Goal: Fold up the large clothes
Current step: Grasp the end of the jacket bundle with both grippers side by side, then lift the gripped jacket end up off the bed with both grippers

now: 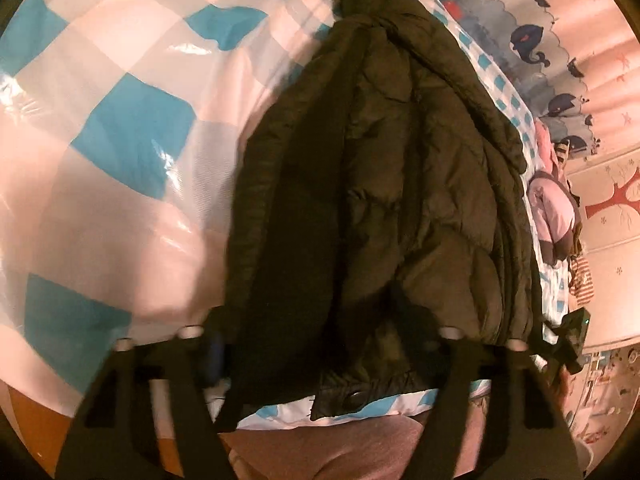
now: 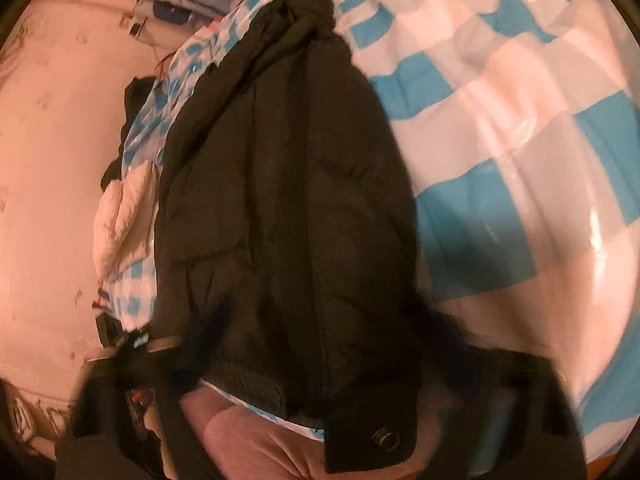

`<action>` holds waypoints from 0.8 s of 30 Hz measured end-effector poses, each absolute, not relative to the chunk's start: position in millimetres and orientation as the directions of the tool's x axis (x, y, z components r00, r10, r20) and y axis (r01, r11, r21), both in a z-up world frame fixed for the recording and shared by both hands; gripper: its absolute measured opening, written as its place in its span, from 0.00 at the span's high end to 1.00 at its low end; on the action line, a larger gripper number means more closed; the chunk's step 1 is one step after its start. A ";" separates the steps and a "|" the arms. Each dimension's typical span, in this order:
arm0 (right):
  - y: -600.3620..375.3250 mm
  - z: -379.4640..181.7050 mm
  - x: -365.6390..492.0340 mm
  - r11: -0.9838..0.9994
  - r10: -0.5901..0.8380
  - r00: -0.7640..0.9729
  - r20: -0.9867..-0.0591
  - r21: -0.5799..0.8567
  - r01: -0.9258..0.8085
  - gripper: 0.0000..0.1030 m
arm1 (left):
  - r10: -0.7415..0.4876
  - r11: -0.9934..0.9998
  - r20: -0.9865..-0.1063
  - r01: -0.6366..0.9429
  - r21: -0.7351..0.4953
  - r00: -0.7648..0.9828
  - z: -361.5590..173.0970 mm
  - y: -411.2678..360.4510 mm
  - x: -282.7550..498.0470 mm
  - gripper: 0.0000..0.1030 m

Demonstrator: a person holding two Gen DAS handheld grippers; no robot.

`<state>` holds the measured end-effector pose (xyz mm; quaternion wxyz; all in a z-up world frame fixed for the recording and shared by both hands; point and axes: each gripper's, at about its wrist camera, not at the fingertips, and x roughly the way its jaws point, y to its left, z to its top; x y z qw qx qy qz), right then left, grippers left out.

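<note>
A dark puffer jacket [image 1: 400, 184] lies lengthwise on a bed under a blue-and-white checked cover [image 1: 132, 148], folded into a long narrow bundle with its snap-button hem nearest both cameras. The left gripper [image 1: 320, 320] has the jacket's near end between its jaws, which appear pressed in on the bulky fabric. The right gripper [image 2: 320, 344] is blurred; its jaws straddle the same end and seem clamped on the padding, though contact is hard to tell. Whale-print bedding [image 1: 532, 40] lies beyond.
</note>
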<state>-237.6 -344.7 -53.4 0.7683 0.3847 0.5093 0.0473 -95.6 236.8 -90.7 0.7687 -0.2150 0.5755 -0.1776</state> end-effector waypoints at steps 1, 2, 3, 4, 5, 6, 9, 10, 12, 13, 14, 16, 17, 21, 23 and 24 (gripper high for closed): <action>-343.3 -55.3 -236.9 0.699 0.472 0.473 -0.744 0.643 0.315 0.74 | -0.541 0.831 -0.798 0.018 -0.557 0.267 -90.8 238.8 -95.1 0.71; -342.0 -56.1 -236.8 0.691 0.486 0.478 -0.732 0.656 0.302 0.80 | -0.548 0.824 -0.792 0.008 -0.567 0.269 -90.6 240.9 -95.1 0.79; -340.1 -55.1 -236.8 0.692 0.494 0.481 -0.724 0.662 0.287 0.82 | -0.555 0.817 -0.786 0.002 -0.576 0.273 -89.0 242.5 -95.1 0.87; -340.1 -53.4 -236.0 0.690 0.497 0.488 -0.717 0.668 0.279 0.85 | -0.562 0.811 -0.780 0.000 -0.585 0.275 -87.6 244.1 -95.2 0.89; -340.0 -50.2 -235.9 0.673 0.512 0.504 -0.696 0.689 0.268 0.87 | -0.574 0.802 -0.771 -0.003 -0.598 0.277 -84.8 245.2 -96.0 0.92; -341.3 -45.2 -238.8 0.643 0.535 0.533 -0.656 0.725 0.247 0.88 | -0.587 0.791 -0.759 -0.004 -0.612 0.282 -81.2 246.5 -97.4 0.94; -344.2 -27.5 -247.0 0.572 0.577 0.599 -0.556 0.798 0.190 0.91 | -0.645 0.739 -0.705 0.005 -0.674 0.295 -63.1 251.1 -104.3 0.95; -344.8 -21.7 -249.9 0.557 0.585 0.611 -0.534 0.812 0.177 0.91 | -0.660 0.724 -0.689 0.009 -0.689 0.299 -57.3 255.1 -106.7 0.95; -346.2 -5.7 -262.6 0.517 0.606 0.641 -0.471 0.846 0.134 0.92 | -0.697 0.686 -0.643 0.033 -0.727 0.318 -34.8 265.0 -118.1 0.95; -346.6 1.1 -267.8 0.507 0.612 0.649 -0.453 0.854 0.118 0.92 | -0.711 0.671 -0.623 0.049 -0.740 0.327 -22.9 270.2 -125.6 0.95; -346.5 9.7 -276.8 0.494 0.621 0.656 -0.428 0.864 0.096 0.92 | -0.720 0.660 -0.609 0.059 -0.749 0.332 -15.1 274.2 -132.0 0.95; -344.6 23.1 -295.5 0.480 0.633 0.664 -0.397 0.875 0.065 0.92 | -0.740 0.640 -0.583 0.083 -0.764 0.337 0.6 283.9 -150.9 0.95; -343.5 28.4 -308.2 0.476 0.638 0.666 -0.386 0.878 0.054 0.92 | -0.749 0.632 -0.574 0.095 -0.769 0.332 6.2 288.7 -163.2 0.95; -344.9 21.7 -359.0 0.468 0.650 0.647 -0.399 0.881 0.072 0.92 | -0.768 0.629 -0.587 0.128 -0.767 0.255 -5.2 300.9 -206.2 0.93; -343.2 -1.4 -376.8 0.483 0.662 0.597 -0.453 0.867 0.122 0.88 | -0.746 0.664 -0.643 0.135 -0.735 0.173 -32.4 301.8 -219.4 0.84; -344.5 -18.5 -383.4 0.497 0.659 0.563 -0.499 0.850 0.172 0.87 | -0.725 0.687 -0.669 0.112 -0.718 0.161 -46.4 306.7 -221.9 0.76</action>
